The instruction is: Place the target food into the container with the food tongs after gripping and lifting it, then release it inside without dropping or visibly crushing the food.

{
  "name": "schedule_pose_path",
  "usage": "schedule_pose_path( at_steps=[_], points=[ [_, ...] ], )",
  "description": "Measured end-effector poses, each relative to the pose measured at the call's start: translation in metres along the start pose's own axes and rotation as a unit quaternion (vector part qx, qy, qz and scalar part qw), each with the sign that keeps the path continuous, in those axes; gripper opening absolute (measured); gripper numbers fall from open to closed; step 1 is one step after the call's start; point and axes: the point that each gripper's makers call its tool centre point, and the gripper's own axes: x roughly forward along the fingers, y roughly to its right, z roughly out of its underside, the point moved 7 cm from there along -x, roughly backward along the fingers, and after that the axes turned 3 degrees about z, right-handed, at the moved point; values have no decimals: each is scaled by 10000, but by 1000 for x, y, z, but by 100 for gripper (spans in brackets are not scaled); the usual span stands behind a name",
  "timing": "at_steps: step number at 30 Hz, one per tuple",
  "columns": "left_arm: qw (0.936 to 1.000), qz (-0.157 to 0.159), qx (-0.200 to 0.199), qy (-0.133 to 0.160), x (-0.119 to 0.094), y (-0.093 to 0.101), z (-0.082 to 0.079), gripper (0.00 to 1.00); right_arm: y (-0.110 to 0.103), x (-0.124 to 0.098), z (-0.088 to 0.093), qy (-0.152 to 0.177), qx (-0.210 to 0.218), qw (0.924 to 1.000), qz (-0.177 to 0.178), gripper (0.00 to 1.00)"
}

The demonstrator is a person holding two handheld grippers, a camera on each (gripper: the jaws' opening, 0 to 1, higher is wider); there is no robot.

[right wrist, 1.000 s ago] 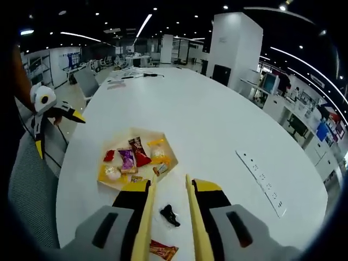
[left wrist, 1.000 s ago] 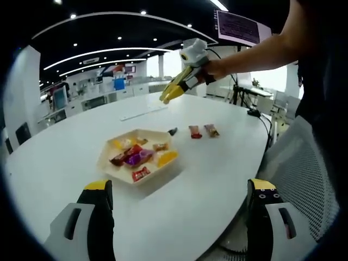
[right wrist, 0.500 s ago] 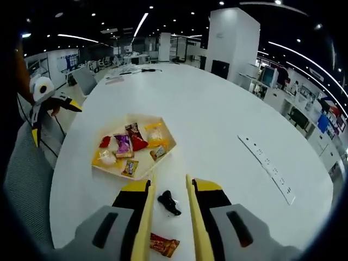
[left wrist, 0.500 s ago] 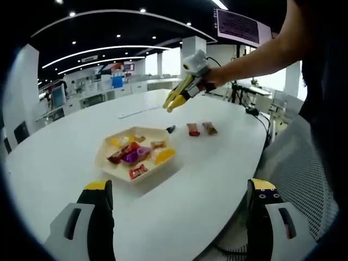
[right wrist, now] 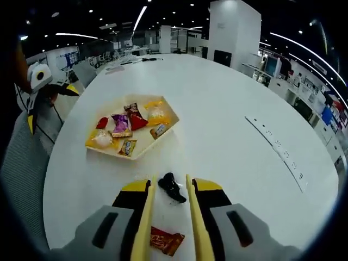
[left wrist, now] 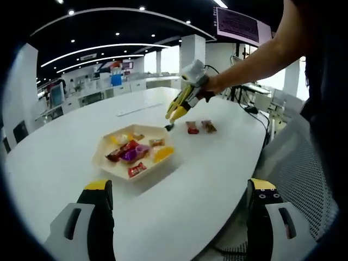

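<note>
right gripper (right wrist: 167, 185): yellow tong blades a narrow gap apart, straddling black wrapped candy (right wrist: 171, 187) on white table (right wrist: 217, 125), gripping nothing | hexagonal tray (right wrist: 142, 145) of wrapped snacks just beyond | brown snack bar (right wrist: 166, 241) between jaws lower down | left gripper (left wrist: 179, 187): jaws spread wide, empty

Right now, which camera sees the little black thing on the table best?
The right gripper view: the little black thing lies close up between that gripper's yellow jaws. In the left gripper view it is a tiny dark speck under the right gripper, beside the tray.
</note>
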Motion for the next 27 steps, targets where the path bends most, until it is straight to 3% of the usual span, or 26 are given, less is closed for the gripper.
schedule_pose_path(
  at_steps=[12,18,22,27],
  points=[
    [10000,-44,-45,-3,-1,-2,1,100,-6,17,9,-439,-404,9982,-56,29],
    [10000,-34,-51,-10,-1,-2,2,100,-7,19,7,-635,-239,9977,19,24],
    [10000,-45,-46,7,-1,-2,1,100,-5,18,5,-898,176,9958,40,20],
    [9999,-81,-67,24,-2,-3,1,100,-6,19,2,-1024,102,9946,115,18]
  ],
)
